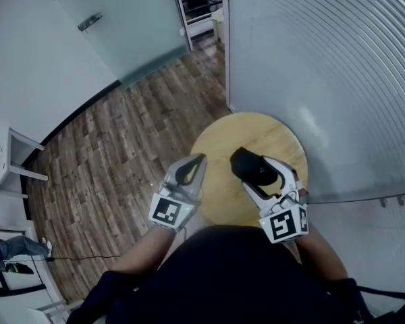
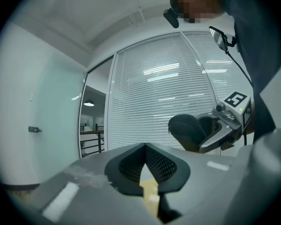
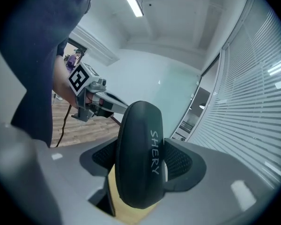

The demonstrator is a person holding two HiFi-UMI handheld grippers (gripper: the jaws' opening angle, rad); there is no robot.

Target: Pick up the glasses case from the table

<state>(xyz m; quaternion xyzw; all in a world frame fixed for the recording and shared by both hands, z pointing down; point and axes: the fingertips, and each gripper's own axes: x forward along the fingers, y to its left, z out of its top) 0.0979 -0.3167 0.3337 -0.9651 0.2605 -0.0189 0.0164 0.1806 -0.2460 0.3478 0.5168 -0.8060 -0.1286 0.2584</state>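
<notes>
1 round light-wood tbl (image 1: 263, 133) on dark plank floor (image 1: 115, 160).

glasses case (image 1: 247, 163) in right gripper (image 1: 264, 178) | both above table (image 1: 256, 132) | left gripper (image 1: 191, 171) just left of them

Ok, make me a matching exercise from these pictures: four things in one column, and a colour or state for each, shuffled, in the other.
Things:
1. glasses case
2. left gripper
3. right gripper
4. table

Colour or state:
a. light wood, round
b. jaws together, nothing between them
c. black, held clear of the tabletop
d. jaws clamped on the case

Pairs: 1-c, 2-b, 3-d, 4-a
</notes>
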